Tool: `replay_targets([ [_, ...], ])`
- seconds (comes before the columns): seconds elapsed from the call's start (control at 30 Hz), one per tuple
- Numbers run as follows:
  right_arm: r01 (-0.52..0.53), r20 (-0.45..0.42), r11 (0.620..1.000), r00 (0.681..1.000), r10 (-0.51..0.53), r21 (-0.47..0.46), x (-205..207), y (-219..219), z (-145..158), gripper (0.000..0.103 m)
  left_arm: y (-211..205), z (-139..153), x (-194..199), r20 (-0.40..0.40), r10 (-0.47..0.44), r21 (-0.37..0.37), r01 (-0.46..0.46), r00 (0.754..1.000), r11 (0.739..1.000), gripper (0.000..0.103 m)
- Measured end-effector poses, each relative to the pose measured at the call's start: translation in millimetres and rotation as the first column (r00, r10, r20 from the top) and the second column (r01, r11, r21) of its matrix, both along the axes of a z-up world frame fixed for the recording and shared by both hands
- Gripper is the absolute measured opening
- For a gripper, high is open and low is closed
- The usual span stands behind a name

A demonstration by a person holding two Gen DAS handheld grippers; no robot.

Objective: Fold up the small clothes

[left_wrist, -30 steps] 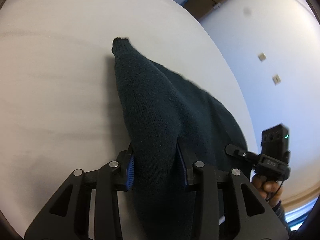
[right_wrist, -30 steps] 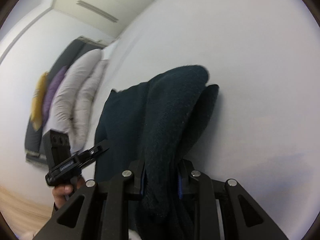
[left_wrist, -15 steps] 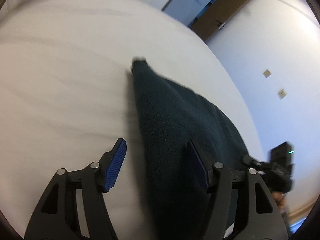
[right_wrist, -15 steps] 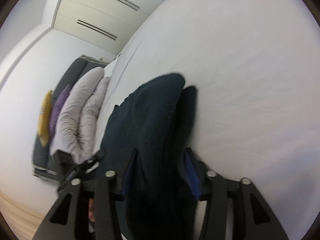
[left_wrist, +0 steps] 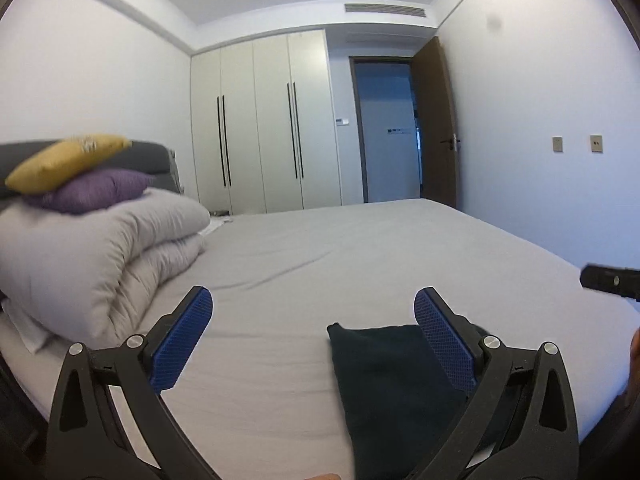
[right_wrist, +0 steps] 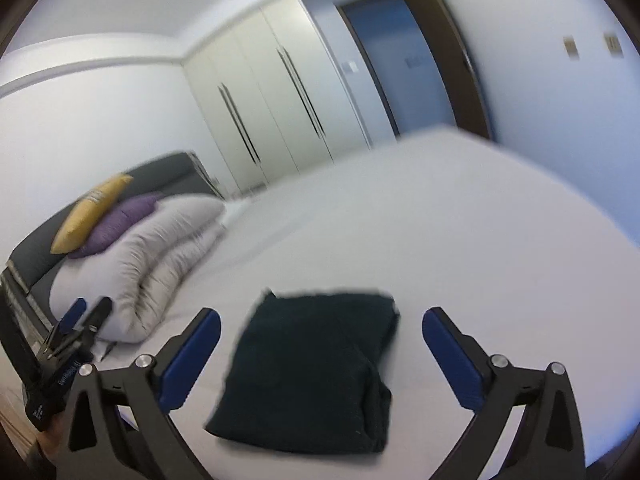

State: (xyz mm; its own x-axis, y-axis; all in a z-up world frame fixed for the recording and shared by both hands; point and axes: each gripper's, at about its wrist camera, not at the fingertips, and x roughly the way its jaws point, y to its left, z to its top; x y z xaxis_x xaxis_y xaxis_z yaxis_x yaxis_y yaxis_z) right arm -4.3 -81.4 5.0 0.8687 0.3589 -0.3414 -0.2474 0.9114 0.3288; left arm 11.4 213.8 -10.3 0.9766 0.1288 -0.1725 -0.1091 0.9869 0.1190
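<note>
A dark teal knitted garment [right_wrist: 316, 372] lies folded into a compact rectangle on the white bed [right_wrist: 460, 232]. My right gripper [right_wrist: 322, 316] hovers above it with its jaws opening wide, and the blue pads [right_wrist: 448, 352] touch nothing. My left gripper [left_wrist: 312, 300] is also opening, and it holds nothing. From that side, the garment [left_wrist: 384, 380] rests on the sheet low and to the right, partly behind the right finger. The left gripper [right_wrist: 76, 328] shows at the lower left of the right wrist view. A tip of the right gripper [left_wrist: 612, 282] shows at the left wrist view's right edge.
A folded grey duvet [left_wrist: 100, 256] with a purple pillow [left_wrist: 96, 190] and a yellow pillow [left_wrist: 68, 162] is stacked at the bed's left by a dark headboard [left_wrist: 152, 156]. White wardrobes [left_wrist: 260, 120] and a doorway with a brown door [left_wrist: 436, 124] stand beyond the bed.
Both grippers let go of the garment and opened wide. Both rose and tipped up from looking down at the bed to looking across the room. The garment stays folded on the sheet.
</note>
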Motion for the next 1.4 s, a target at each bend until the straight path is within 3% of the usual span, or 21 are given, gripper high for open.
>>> replay_targets([
  [0.07, 0.002, 0.071, 1.000, 0.997, -0.001, -0.021, -16, 7, 17, 0.103, -9, 8, -9, -0.011, -0.027, 0.004, 0.027, 1.000, 1.000, 0.103],
  [0.17, 0.033, 0.136, 0.998, 0.990, -0.027, -0.044, -36, 10, 35, 0.103, -21, 22, -14, -0.092, -0.055, -0.027, 0.052, 0.994, 0.998, 0.103],
  [0.33, 0.029, 0.128, 0.997, 0.992, -0.020, -0.066, -56, 14, 54, 0.103, -26, 33, -29, -0.182, -0.027, -0.061, 0.016, 0.983, 0.998, 0.103],
  [0.43, 0.056, 0.071, 0.986, 0.996, -0.045, -0.160, -60, 20, 59, 0.103, -27, 27, -18, -0.321, 0.019, -0.103, -0.055, 0.947, 0.993, 0.103],
  [0.47, 0.074, 0.005, 0.975, 0.997, -0.074, -0.207, -56, 24, 58, 0.103, -28, 22, -14, -0.368, 0.009, -0.118, -0.057, 0.930, 0.991, 0.103],
  [0.5, 0.067, -0.045, 0.975, 0.996, -0.078, -0.214, -52, 24, 57, 0.103, -28, 17, -11, -0.400, -0.014, -0.144, -0.048, 0.916, 0.988, 0.103],
  [0.57, 0.003, -0.155, 0.990, 0.988, -0.025, -0.141, -45, 21, 55, 0.103, -29, 9, -5, -0.444, -0.018, -0.159, -0.059, 0.896, 0.985, 0.103],
  [0.67, -0.043, -0.208, 0.996, 0.978, 0.026, -0.075, -41, 25, 55, 0.103, -31, -1, 1, -0.472, -0.037, -0.174, -0.052, 0.881, 0.983, 0.103],
  [0.8, -0.038, -0.188, 0.973, 0.982, -0.006, -0.229, -40, 46, 51, 0.103, -30, -21, 17, -0.514, -0.030, -0.149, -0.054, 0.858, 0.987, 0.103],
  [0.9, -0.043, -0.215, 0.964, 0.977, -0.015, -0.263, -37, 55, 43, 0.103, -30, -31, 22, -0.535, -0.021, -0.147, -0.068, 0.844, 0.987, 0.103],
  [1.4, 0.006, -0.275, 0.973, 0.959, -0.072, -0.232, -23, 48, 29, 0.103, -29, -45, 36, -0.560, -0.007, -0.157, -0.098, 0.829, 0.983, 0.103],
])
